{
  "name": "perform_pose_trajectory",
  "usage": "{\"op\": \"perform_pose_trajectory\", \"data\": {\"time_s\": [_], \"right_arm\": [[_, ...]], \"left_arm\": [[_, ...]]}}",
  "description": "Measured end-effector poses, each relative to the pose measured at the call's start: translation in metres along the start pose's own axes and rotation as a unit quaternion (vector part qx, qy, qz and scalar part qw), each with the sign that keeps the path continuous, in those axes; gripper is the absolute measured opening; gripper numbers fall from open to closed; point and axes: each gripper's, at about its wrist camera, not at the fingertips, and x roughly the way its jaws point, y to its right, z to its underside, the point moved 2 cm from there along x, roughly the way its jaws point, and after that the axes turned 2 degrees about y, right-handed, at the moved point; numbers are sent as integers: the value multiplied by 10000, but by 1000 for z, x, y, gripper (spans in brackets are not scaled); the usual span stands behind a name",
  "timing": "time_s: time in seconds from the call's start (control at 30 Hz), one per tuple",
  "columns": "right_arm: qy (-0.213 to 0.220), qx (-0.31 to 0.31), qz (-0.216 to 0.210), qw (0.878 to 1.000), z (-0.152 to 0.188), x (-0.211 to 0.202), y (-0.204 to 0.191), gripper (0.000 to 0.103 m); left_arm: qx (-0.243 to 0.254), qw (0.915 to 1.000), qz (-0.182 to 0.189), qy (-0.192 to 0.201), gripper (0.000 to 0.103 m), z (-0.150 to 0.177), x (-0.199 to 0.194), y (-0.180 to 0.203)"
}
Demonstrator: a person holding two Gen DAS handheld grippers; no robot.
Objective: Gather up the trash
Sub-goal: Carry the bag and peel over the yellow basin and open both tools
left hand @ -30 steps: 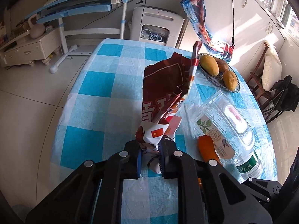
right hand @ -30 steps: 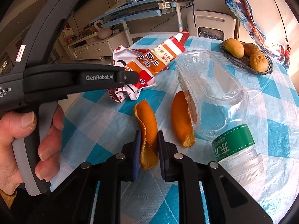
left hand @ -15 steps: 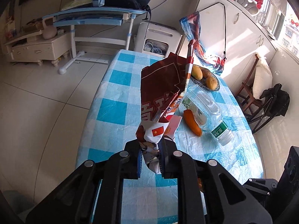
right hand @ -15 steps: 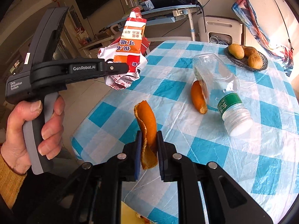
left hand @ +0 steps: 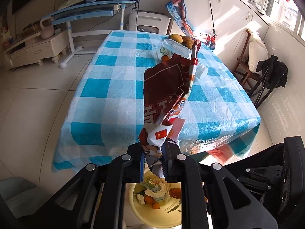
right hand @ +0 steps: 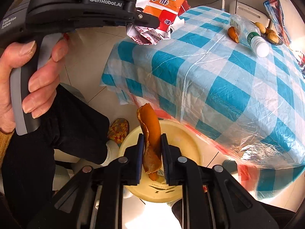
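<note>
1. Step in hand: dropping trash into the yellow bin (right hand: 172, 133) on the floor beside the table (right hand: 219, 80).
2. Right gripper (right hand: 152, 152) hangs over the bin. Its fingers have just been opening, and the orange peel (right hand: 150, 131) is between them; the gap at the right pad suggests it is about to fall.
3. Left gripper (left hand: 153, 162) has its fingers clamped on the snack bag (left hand: 165, 95), just above the bin.
4. Next move, I think: open both fully, then go back for the bottle (right hand: 249, 36) and second peel (right hand: 233, 34) on the table.
</note>
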Motion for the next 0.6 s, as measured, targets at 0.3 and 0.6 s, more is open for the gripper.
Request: {"op": "perform_pose_trajectory", "data": {"time_s": [0.3, 0.6], "right_arm": [[1670, 977, 135, 9810, -9, -66, 29, 61], [2479, 1041, 394, 9624, -20, -89, 26, 69]], "left_arm": [[523, 9926, 153, -1088, 14, 77, 3, 19], [1357, 9847, -298, -1054, 75, 99, -13, 41]]}}
